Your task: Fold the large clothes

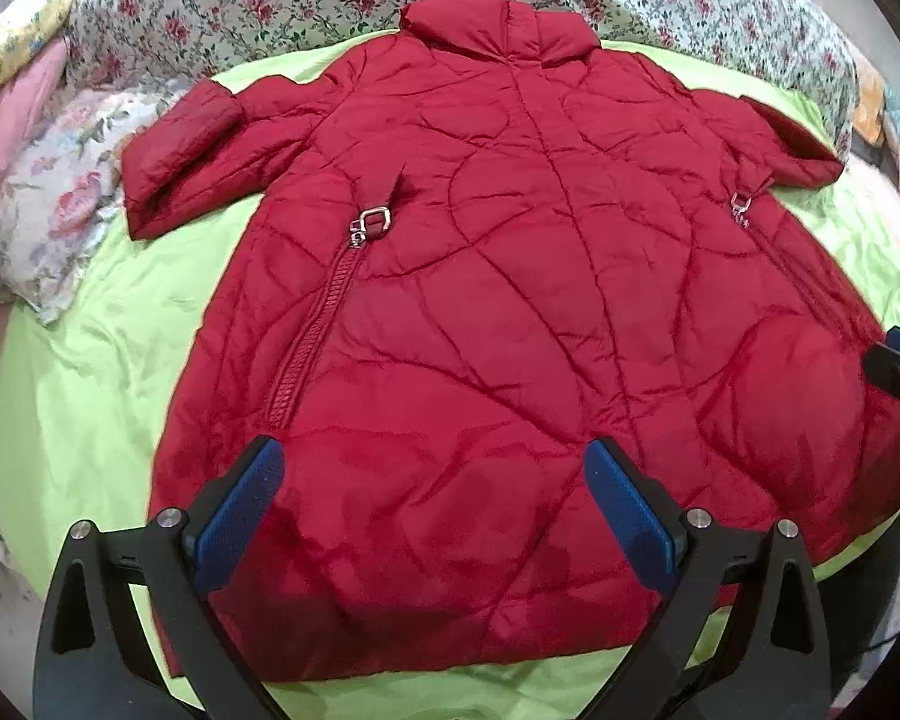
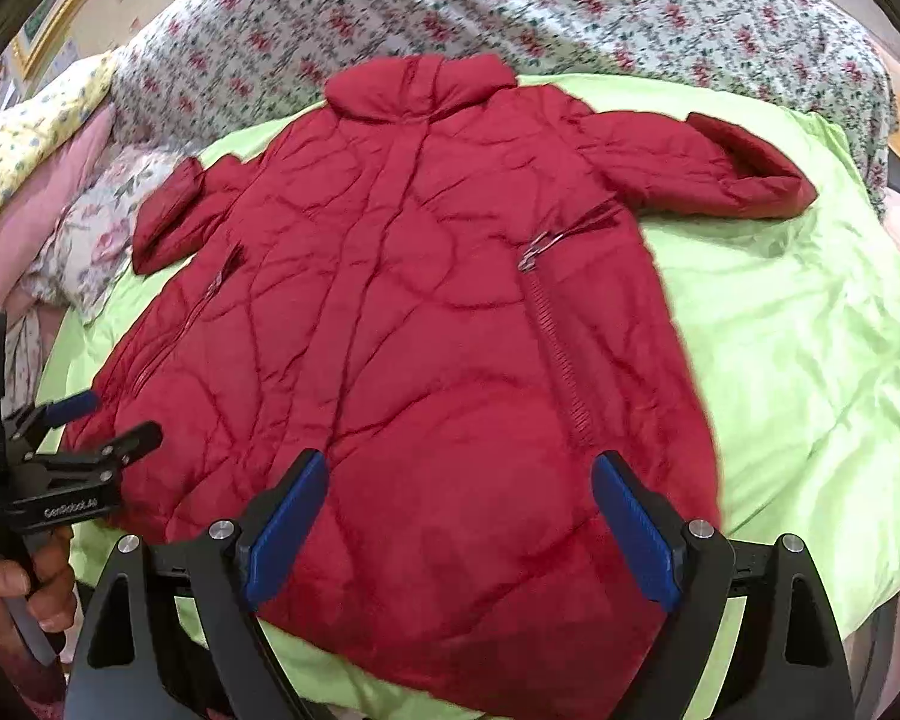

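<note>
Both grippers, left (image 1: 432, 516) and right (image 2: 456, 531), hung wide and empty over red coat's (image 1: 510, 300) hem; coat flat, front up, on green sheet (image 2: 780, 360); folding unstarted; next: grasp a side edge.

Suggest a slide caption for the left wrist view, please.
Open left gripper poised over red coat spread on green sheet.

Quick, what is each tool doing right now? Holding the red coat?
Left tool: open, holding nothing, above the red coat.
Right tool: open, holding nothing.
</note>
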A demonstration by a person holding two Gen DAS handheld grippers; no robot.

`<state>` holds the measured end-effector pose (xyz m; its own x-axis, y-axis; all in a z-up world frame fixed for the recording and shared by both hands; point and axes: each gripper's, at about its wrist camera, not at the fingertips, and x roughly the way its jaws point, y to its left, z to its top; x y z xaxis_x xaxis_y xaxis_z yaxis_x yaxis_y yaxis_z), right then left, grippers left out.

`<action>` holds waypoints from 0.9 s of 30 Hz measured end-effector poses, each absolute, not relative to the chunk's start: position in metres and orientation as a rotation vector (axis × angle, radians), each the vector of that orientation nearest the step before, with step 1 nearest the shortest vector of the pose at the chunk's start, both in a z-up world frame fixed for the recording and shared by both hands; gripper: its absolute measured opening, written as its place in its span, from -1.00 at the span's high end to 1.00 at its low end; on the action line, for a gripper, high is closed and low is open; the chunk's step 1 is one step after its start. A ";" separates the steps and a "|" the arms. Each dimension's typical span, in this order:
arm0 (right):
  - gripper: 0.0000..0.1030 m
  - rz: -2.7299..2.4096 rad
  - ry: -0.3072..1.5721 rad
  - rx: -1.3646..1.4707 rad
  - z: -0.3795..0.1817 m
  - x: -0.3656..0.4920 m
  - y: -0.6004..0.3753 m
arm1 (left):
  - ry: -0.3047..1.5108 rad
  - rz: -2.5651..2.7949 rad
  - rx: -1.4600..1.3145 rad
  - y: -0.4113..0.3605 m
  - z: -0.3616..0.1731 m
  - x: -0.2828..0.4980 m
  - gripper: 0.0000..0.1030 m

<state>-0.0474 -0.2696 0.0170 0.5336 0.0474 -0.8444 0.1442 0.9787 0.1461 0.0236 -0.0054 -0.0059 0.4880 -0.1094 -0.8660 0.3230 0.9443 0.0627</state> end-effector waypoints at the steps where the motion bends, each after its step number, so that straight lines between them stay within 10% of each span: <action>1: -0.76 -0.070 1.010 0.203 0.018 -0.046 -0.273 | 1.027 -0.281 0.201 -0.005 -0.005 0.026 -0.97; 27: -0.56 -0.445 0.799 0.269 0.046 0.082 -0.501 | 0.976 -0.233 0.168 -0.011 0.010 0.115 -0.97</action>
